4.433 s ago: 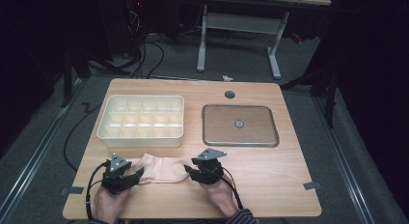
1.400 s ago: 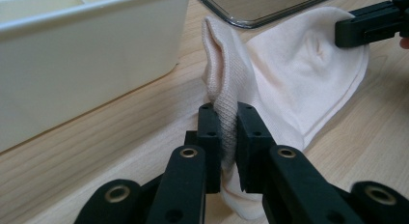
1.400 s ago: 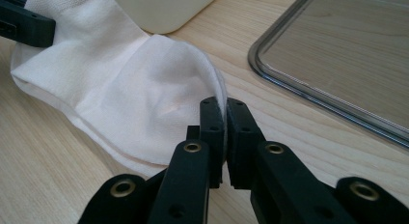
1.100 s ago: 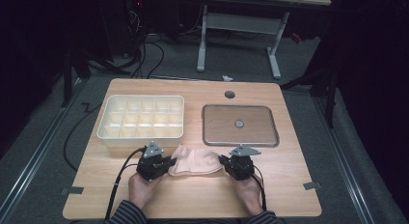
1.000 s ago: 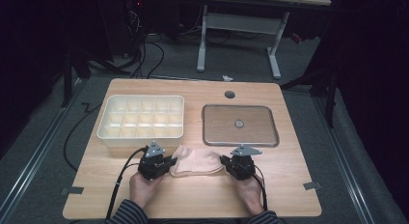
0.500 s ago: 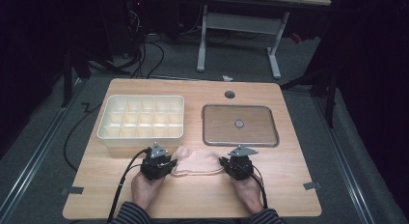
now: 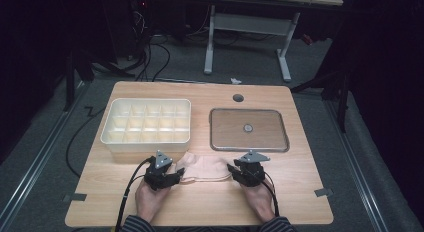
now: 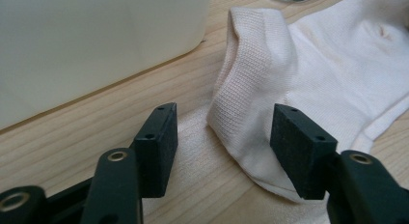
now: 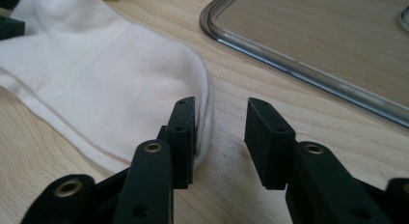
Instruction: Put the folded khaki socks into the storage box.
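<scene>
Since earlier: both grippers have travelled with the sock from the near-left part of the desk to the near middle, and each pair of jaws has just been opening off the cloth.
Sock (image 7: 204, 168): pale cream, lying flat on the desk just in front of the divided box, between the two grippers; in the high view its long side runs roughly along the near edge.
Left gripper (image 7: 170, 176): at the left end of the sock, near the front edge of the desk; jaws spread. In the left gripper view (image 8: 222, 147) the ribbed cuff end of the sock (image 8: 270, 103) lies between the pads, close to the right-hand one, and neither pad presses on it.
Right gripper (image 7: 235, 173): at the right end of the sock, just in front of the tray's near edge; jaws parted. In the right gripper view (image 9: 221, 137) the rounded end of the sock (image 9: 120, 93) lies against the outer side of the left-hand pad, with bare wood in the gap.
Divided box (image 7: 148, 123): cream plastic, many compartments, on the left half of the desk, its near wall just behind the sock.
Tray (image 7: 249, 130): shallow, metal-rimmed, on the right half of the desk, beside the box.
Desk (image 7: 300, 202): light wood; the person's hands come in over its near edge.
</scene>
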Demonstrator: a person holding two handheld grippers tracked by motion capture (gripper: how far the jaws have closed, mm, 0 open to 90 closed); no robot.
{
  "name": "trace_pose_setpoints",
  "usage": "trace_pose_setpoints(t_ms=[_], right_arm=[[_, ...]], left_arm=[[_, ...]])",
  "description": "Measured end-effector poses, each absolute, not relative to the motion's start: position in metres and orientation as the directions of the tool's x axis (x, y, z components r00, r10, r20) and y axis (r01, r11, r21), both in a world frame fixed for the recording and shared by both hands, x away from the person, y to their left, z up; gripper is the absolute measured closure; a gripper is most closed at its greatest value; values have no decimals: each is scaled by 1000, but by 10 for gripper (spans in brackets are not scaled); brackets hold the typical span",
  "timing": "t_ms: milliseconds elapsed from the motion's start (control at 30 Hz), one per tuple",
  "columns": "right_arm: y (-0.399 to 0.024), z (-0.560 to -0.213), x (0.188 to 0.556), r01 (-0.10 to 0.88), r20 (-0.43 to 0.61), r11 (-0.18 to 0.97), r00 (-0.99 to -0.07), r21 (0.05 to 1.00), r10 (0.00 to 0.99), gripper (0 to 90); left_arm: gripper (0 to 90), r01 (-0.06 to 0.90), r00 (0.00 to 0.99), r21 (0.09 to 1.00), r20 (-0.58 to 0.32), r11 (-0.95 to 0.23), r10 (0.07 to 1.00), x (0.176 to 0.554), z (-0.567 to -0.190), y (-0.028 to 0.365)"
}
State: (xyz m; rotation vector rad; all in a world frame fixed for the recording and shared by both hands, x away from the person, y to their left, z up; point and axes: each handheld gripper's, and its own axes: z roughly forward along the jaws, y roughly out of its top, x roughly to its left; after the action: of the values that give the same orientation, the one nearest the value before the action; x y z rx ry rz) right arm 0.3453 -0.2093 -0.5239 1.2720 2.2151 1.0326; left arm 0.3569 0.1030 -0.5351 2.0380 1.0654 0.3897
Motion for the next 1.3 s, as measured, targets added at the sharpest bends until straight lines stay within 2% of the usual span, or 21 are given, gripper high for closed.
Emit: trace_pose_setpoints(t_ms=[167, 333, 367, 500, 667, 967, 1300], right_arm=[[-213, -515, 342, 568, 43, 295, -506, 768, 862, 578], [-214, -504, 337, 545, 63, 258, -501, 798, 863, 575], [-212, -500, 335, 537, 68, 252, -506, 805, 860, 622], [-203, -496, 333, 531, 68, 260, -519, 807, 852, 687], [-178, -496, 336, 525, 73, 315, -592, 791, 803, 784], [-137, -513, 344, 520, 78, 399, -676, 755, 733, 830], [-122, -522, 343, 522, 73, 438, -699, 732, 711, 847]], left_arm=[[417, 555, 600, 761, -87, -336, 795, 357, -535, 103], [394, 556, 600, 760, -87, -336, 795, 357, -535, 103], [375, 559, 596, 759, -87, -335, 798, 357, -535, 103], [367, 567, 589, 760, -102, -319, 802, 358, -535, 105], [377, 561, 588, 759, -83, -331, 805, 356, -535, 104], [414, 567, 578, 776, -137, -275, 805, 352, -530, 108], [481, 589, 565, 767, -165, -255, 809, 353, -532, 105]])
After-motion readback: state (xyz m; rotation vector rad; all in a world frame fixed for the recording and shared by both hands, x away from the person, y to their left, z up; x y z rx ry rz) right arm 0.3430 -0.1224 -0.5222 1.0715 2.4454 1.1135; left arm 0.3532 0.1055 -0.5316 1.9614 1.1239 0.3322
